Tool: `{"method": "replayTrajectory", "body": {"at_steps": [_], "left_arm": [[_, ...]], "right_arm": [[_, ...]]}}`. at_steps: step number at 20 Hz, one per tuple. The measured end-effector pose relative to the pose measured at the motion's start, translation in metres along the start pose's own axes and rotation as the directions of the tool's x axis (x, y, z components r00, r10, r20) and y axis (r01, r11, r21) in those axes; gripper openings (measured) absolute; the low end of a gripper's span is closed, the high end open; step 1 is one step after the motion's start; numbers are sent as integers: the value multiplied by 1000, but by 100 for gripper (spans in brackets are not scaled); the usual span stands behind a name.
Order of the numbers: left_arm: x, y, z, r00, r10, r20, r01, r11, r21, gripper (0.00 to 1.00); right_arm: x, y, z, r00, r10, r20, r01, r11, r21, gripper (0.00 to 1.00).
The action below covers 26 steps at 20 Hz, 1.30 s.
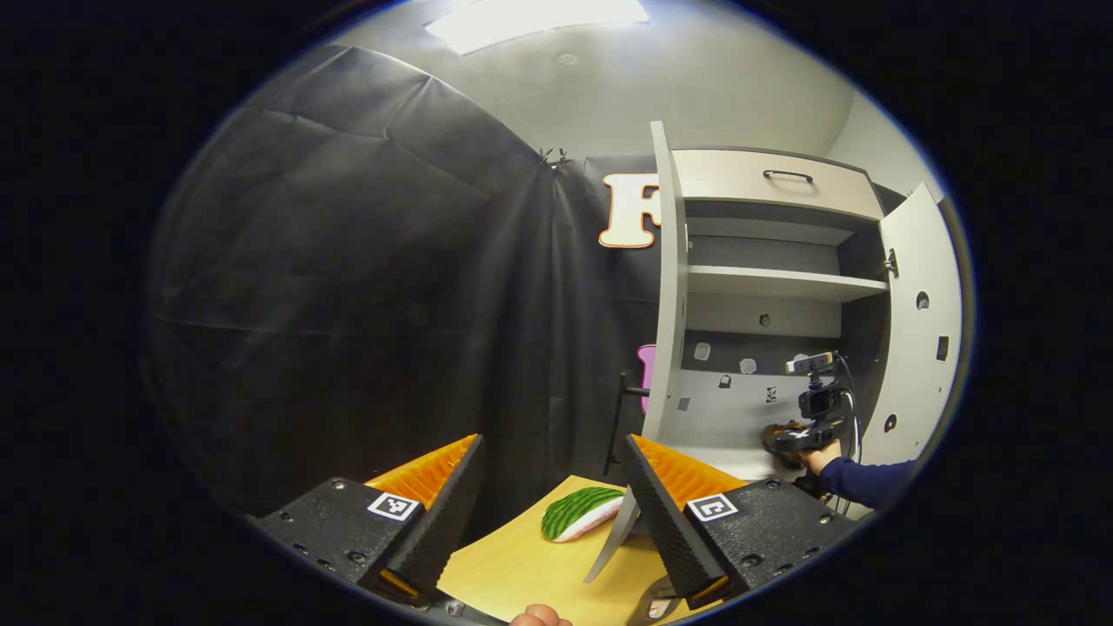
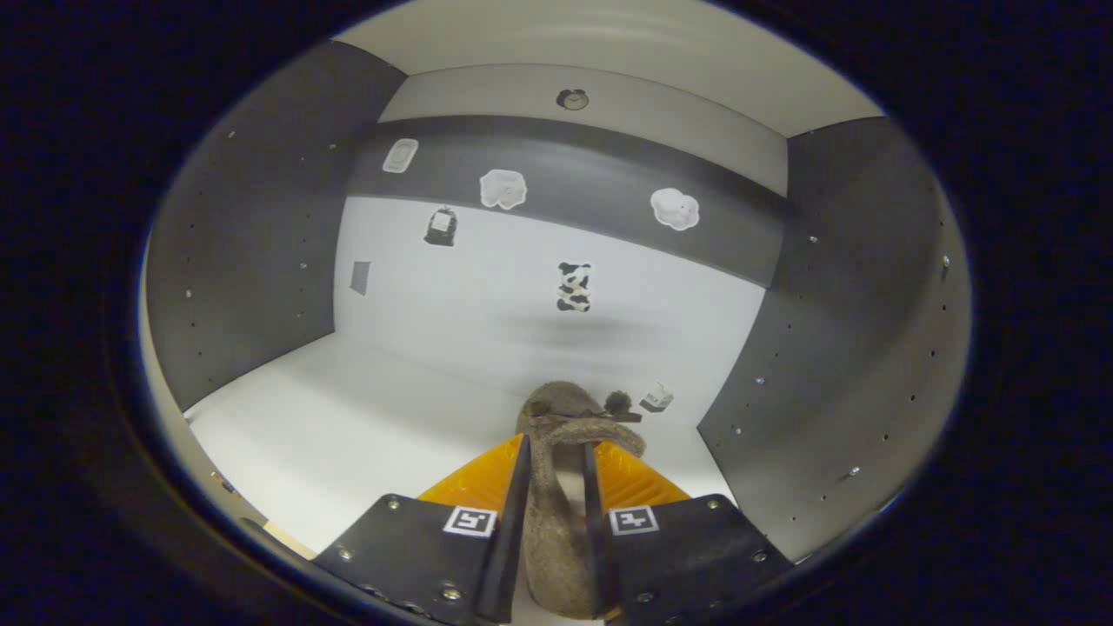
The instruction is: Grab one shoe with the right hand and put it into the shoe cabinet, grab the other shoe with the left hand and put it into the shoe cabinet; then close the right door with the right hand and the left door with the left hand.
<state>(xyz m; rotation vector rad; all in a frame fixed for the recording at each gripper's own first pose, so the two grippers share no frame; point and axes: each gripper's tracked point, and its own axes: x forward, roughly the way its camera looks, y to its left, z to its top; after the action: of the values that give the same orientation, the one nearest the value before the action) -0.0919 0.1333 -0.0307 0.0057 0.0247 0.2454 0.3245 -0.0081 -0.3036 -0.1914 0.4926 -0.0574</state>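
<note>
A green striped shoe (image 1: 581,513) lies on the yellow counter (image 1: 522,569) beside the open shoe cabinet (image 1: 774,287) (both doors ajar); the left claw (image 1: 552,491) gapes empty. Inside the cabinet, the right claw (image 2: 555,487) is clamped on a brown shoe (image 2: 556,539).

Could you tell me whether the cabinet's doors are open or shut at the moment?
Open: the left door and right door both swing outward, baring the shelf.

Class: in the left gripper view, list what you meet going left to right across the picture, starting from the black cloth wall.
Black cloth wall → green striped shoe → cabinet's open left door → cabinet shelf → right gripper → open right door.
</note>
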Motion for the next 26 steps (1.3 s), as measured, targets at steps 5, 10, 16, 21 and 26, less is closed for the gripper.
{"method": "replayTrajectory", "body": {"at_steps": [5, 10, 16, 21, 26], "left_arm": [[0, -8, -7, 999, -46, -14, 46, 999, -25, 93], [-3, -15, -15, 996, -81, -33, 81, 997, -5, 96], [-6, -53, -45, 972, -208, -109, 206, 978, -29, 94], [-3, -99, -79, 927, -331, -176, 331, 943, -32, 94], [-1, -142, -150, 855, -419, -306, 433, 901, -26, 97]], "right_arm": [[-13, 5, -11, 999, 43, -30, -46, 993, -105, 97], [-60, -15, 4, 999, 35, -1, -35, 998, -54, 98], [-161, -41, 74, 978, 37, 205, -43, 999, 24, 98], [-263, -61, 129, 935, 47, 351, -82, 993, 86, 98], [-366, -79, 177, 872, 56, 487, -129, 985, 118, 97]]}}
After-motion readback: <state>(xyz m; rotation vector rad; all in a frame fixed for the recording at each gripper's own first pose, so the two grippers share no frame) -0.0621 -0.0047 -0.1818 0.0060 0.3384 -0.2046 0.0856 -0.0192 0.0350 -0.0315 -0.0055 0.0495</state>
